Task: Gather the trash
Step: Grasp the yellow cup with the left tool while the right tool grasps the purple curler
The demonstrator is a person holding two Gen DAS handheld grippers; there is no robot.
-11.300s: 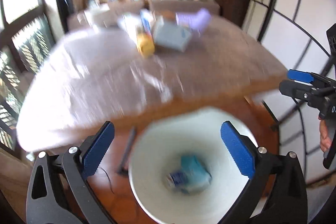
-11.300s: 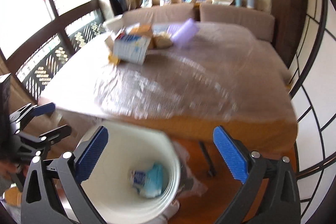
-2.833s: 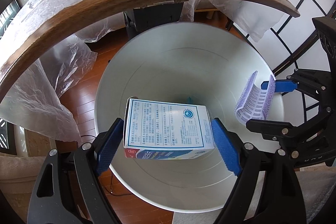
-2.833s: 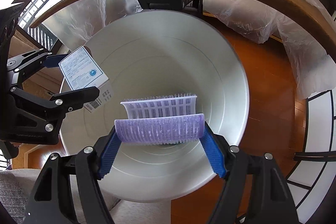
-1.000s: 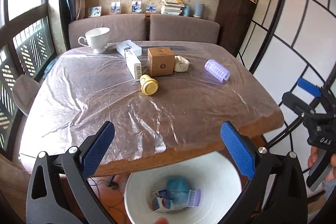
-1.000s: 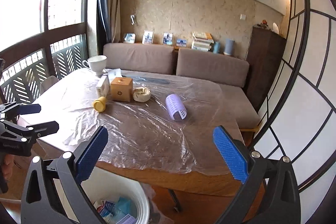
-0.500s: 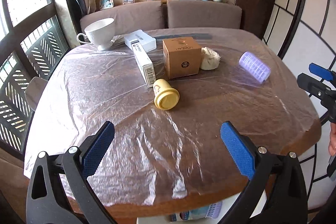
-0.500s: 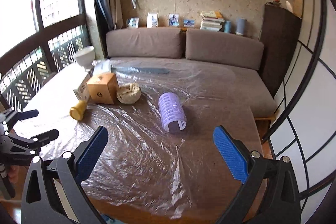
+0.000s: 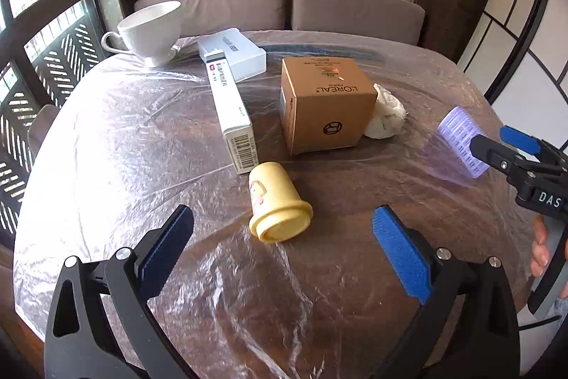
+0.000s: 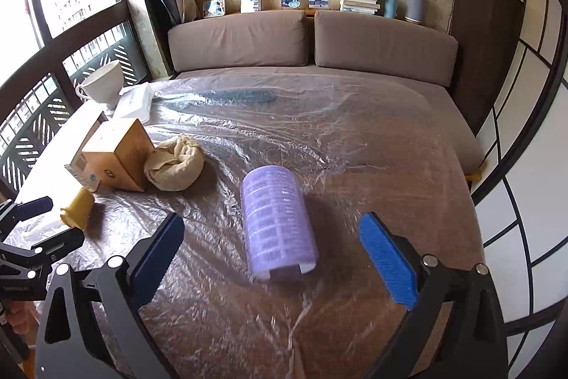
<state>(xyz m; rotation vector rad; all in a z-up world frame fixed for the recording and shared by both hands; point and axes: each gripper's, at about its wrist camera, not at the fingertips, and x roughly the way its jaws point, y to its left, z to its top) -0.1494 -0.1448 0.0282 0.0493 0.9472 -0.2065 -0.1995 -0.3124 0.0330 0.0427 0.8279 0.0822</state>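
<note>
"L'OREAL PARIS" printed on top face of brown cardboard box [image 9: 328, 105], read upside down in left wrist view; circular logo mark on its front face. Barcode with unreadable small print on end of long white carton [image 9: 232, 118]. Letters "DAS" on black body of right tool [image 9: 497, 144].

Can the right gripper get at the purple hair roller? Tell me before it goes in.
Probably yes. The right gripper has its jaws wide apart and empty, though just closing a little, and the purple hair roller lies alone on the plastic-covered table straight ahead, with nothing between them.
</note>
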